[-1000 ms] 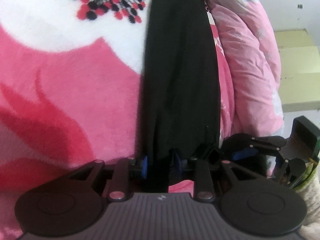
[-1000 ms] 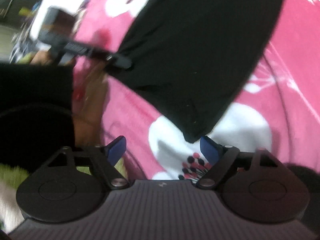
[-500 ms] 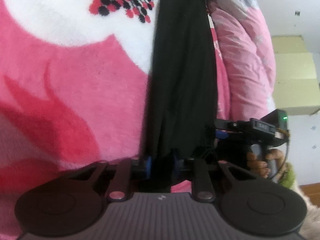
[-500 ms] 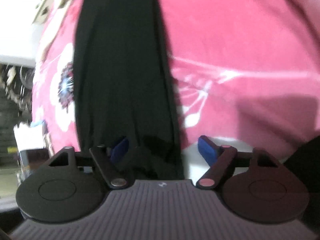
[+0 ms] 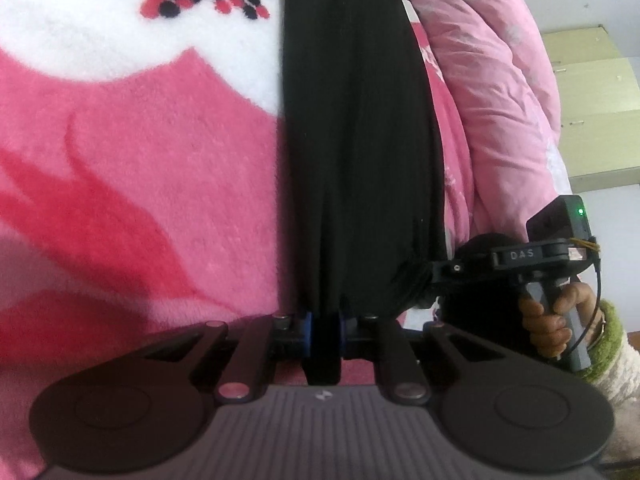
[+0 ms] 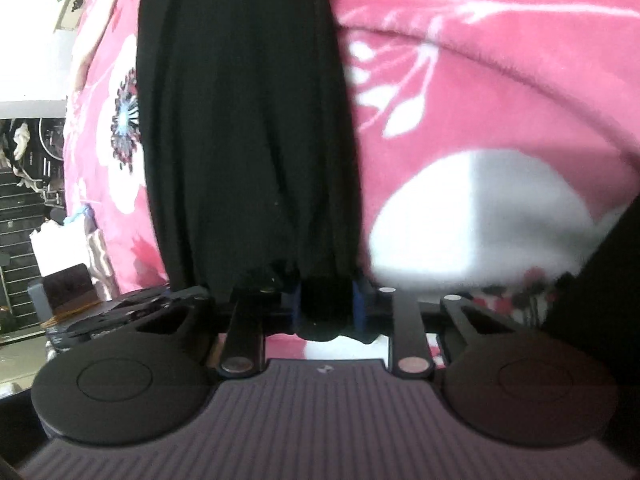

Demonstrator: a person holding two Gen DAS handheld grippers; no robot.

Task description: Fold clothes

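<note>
The black garment hangs in a long, narrow bunch over the pink flowered blanket on the bed, and I hold it by its near end in both sets of jaws. My left gripper is clamped on a gathered fold of it, blue pads pressed to the cloth on either side. My right gripper sits on the same end just to the right of that fold; its jaws are closing, with a thick wad of the black cloth between them and the pads already against it. From the left wrist view I see that gripper beside the garment's right edge, with my hand round its handle. To the right of the garment a pale pink quilt is heaped, and beyond that a yellowish cabinet. The risk, as I judge it, is that both grips have taken bunched layers rather than one clean edge, so the cloth may stay roped when I spread it and give a crooked fold. The two grips are also close together; pulling apart too fast could drag cloth out of the right one before it sets.
</note>
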